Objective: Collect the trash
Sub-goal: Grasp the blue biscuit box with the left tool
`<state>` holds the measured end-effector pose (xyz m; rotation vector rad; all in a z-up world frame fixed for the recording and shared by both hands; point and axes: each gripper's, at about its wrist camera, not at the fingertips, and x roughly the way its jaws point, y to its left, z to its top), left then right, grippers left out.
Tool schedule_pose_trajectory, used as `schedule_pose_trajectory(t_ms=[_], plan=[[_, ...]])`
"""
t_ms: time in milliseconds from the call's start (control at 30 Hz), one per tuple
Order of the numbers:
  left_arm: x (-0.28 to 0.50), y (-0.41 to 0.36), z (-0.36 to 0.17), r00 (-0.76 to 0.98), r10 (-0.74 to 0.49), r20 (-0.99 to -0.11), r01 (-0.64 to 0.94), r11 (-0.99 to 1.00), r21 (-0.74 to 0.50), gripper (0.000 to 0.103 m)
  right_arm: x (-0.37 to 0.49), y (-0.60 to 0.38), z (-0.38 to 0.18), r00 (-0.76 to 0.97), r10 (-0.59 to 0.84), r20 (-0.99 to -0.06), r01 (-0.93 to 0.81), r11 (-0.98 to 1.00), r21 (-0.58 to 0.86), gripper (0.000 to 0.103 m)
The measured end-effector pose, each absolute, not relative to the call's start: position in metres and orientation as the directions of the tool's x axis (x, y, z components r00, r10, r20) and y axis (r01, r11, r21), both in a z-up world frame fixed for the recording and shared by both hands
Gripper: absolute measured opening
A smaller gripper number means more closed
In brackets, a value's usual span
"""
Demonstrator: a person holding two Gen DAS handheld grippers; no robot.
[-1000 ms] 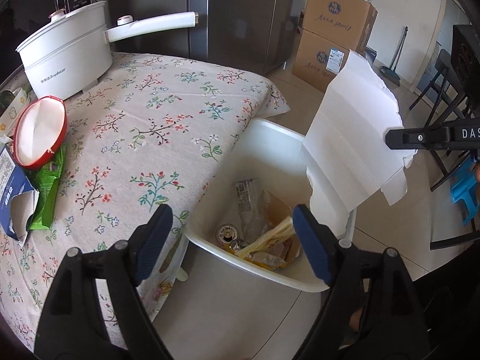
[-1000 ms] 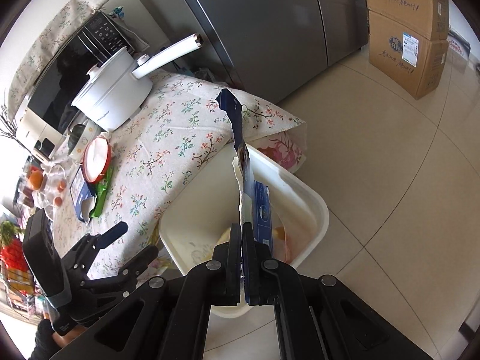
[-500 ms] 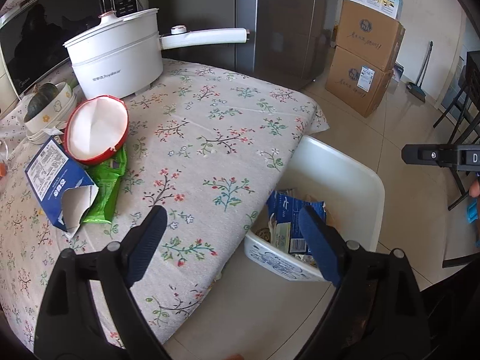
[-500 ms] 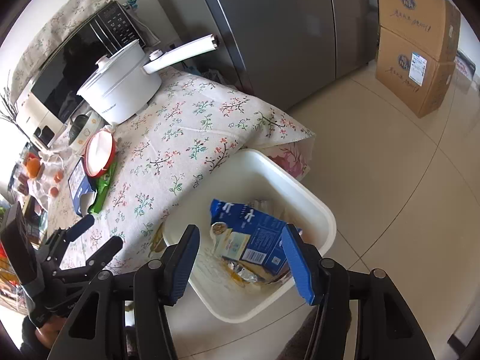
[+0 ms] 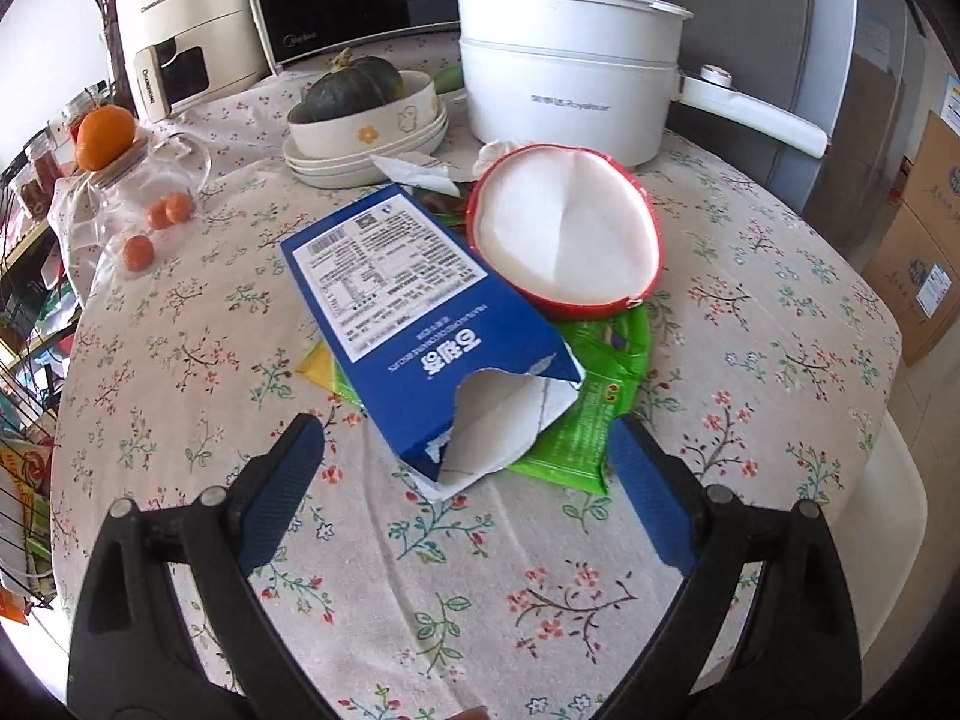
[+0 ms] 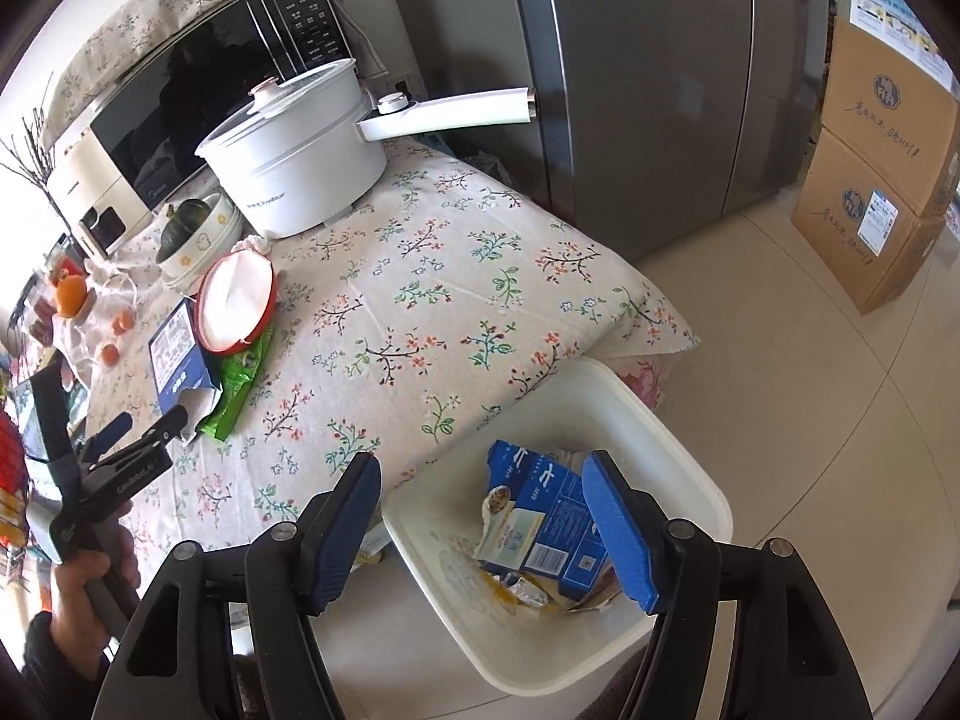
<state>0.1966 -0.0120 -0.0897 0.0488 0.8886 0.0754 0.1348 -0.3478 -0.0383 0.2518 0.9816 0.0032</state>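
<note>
the torn blue carton [image 5: 420, 324] lies flat on the flowered tablecloth [image 5: 750, 312], open ragged end toward the left gripper [image 5: 468, 480], so it offers an edge to bite. it rests on top of a green wrapper [image 5: 600, 396], which pokes out at the carton's 4 o'clock, and a yellow-edged scrap shows under it at 8 o'clock. a red-rimmed lid [image 5: 567, 237] with a white paper face leans on the carton's far corner at about 1 o'clock. this is the trash left on the table, heaped together, so one reach should meet several pieces.

the left gripper hangs above the carton's torn mouth, tilted down at it, its jaws opening wide with nothing between them – spread, by my judgement, to straddle the flattened carton.

behind the heap at 12 o'clock stand a stack of bowls with a dark squash [image 5: 351, 90] and a white pot [image 5: 570, 66] with a long handle; oranges [image 5: 138, 252] sit at 9 o'clock. these look like keepers, not trash.

in the right wrist view the white bin [image 6: 690, 468] sits on the floor tight against the table's edge, low enough to drop things straight in. another blue carton [image 6: 540, 516] already lies in it over wrappers. the right gripper [image 6: 480, 534] hovers over the bin with its jaws opening and gripping nothing – the carton below is clear of its pads. the left gripper [image 6: 150, 426] shows at 9 o'clock, in a hand [image 6: 84, 588].
</note>
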Motion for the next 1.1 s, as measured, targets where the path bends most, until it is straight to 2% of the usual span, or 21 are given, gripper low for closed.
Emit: schedule_pose_trajectory(t_ms=[100, 167, 333, 467, 533, 600, 1033, 1067, 1100], plan=[[0.207, -0.002, -0.1, 0.626, 0.089, -0.775, -0.082, 0.995, 0.047, 0.095, 0.141, -0.34, -0.038, 0.555, 0.128, -0.822, 0.098, 0.971, 0.217, 0.071], [0.213, -0.001, -0.108, 0.626, 0.108, -0.772, -0.083, 0.994, 0.072, 0.092, 0.144, -0.336, -0.039, 0.555, 0.132, -0.822, 0.097, 0.97, 0.221, 0.071], [0.22, 0.001, -0.125, 0.602, 0.092, -0.793, -0.08, 0.995, 0.055, 0.074, 0.146, -0.333, -0.041, 0.548, 0.139, -0.825, 0.095, 0.969, 0.226, 0.071], [0.222, 0.005, -0.125, 0.604, 0.078, -0.793, -0.096, 0.995, 0.025, 0.068, 0.144, -0.335, -0.044, 0.541, 0.133, -0.831, 0.098, 0.971, 0.219, 0.071], [0.224, 0.009, -0.124, 0.598, 0.07, -0.799, -0.106, 0.994, 0.007, 0.053, 0.144, -0.336, -0.045, 0.537, 0.13, -0.834, 0.102, 0.971, 0.218, 0.071], [0.224, 0.016, -0.122, 0.592, 0.06, -0.804, -0.121, 0.993, -0.014, 0.045, 0.143, -0.337, -0.046, 0.534, 0.129, -0.835, 0.107, 0.97, 0.218, 0.071], [0.201, 0.054, -0.087, 0.608, -0.03, -0.794, -0.121, 0.984, -0.13, 0.035, 0.146, -0.323, -0.047, 0.535, 0.132, -0.835, 0.082, 0.975, 0.207, 0.071], [0.198, 0.056, -0.084, 0.608, -0.034, -0.793, -0.118, 0.984, -0.134, 0.032, 0.147, -0.321, -0.047, 0.535, 0.133, -0.834, 0.082, 0.975, 0.209, 0.071], [0.196, 0.059, -0.081, 0.607, -0.027, -0.794, -0.124, 0.984, -0.128, 0.024, 0.147, -0.319, -0.046, 0.535, 0.135, -0.834, 0.082, 0.974, 0.21, 0.071]])
